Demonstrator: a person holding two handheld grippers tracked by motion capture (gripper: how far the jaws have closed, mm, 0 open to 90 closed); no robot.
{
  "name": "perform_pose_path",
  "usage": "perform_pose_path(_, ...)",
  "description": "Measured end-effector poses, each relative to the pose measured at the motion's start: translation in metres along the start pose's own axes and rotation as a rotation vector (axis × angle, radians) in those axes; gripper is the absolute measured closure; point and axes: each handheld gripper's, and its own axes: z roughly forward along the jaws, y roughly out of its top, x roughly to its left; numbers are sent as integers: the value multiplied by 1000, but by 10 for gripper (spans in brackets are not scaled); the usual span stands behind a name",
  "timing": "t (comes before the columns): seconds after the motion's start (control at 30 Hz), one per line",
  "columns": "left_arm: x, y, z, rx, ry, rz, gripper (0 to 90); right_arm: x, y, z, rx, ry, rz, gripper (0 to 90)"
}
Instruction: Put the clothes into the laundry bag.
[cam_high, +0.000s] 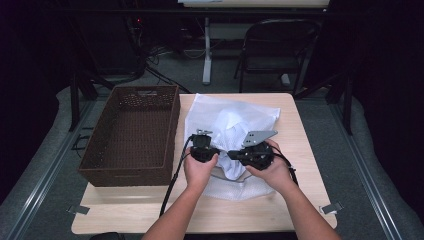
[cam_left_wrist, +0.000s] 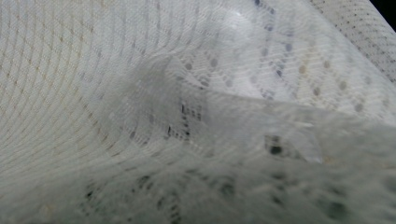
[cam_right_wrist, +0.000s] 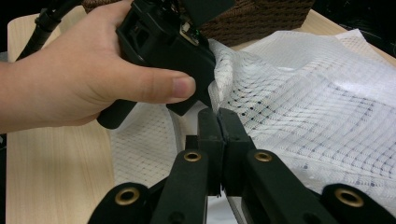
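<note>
**A:** Where is the bag, and what have I got on it?

**B:** The mesh bag (cam_high: 235, 135) lies on the table (cam_high: 300, 150), right of the basket (cam_high: 132, 132) and just beside it. My right gripper (cam_right_wrist: 218, 122) has its jaws pressed together, pinching the bag's near edge, I judge. The left gripper (cam_high: 202, 145) is bunched into the mesh, but its camera is smothered in fabric, so I cannot tell whether its jaws are closed on anything.

**A:** So how do I do this step well?

**B:** I take it I'm parting the mouth. I keep the right pinch firm and low, then draw the left gripper up and away toward the basket, slowly, so that one layer lifts rather than both. If both layers rise, I re-grip.

**A:** And my hands?

**B:** Both sit close together over the bag's near half, left hand (cam_right_wrist: 84, 74) wrapped around its gripper, thumb forward; forearms come in from the near edge.
</note>
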Motion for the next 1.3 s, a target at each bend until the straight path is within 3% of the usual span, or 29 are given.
perform_pose_path(0.37, 4, -2, 7, -35, 30, -7, 794, -2, -2, 1, 6, -1, 8, 893)
perform_pose_path(0.5, 3, -5, 13, -6, 28, 0, 775, -4, -4, 3, 13, -4, 14, 893)
perform_pose_path(0.6, 5, -6, 14, -1, 22, 8, 742, -5, -5, 3, 16, -5, 20, 893)
perform_pose_path(0.9, 10, -7, 13, 52, -27, 21, 521, -7, -7, 5, 26, -13, 22, 893)
perform_pose_path(1.17, 7, -7, 5, 90, -32, 92, 457, -8, -7, 4, 26, -14, 24, 893)
perform_pose_path(1.3, 5, -8, -2, 90, -47, 92, 440, -8, -7, 3, 23, -16, 24, 892)
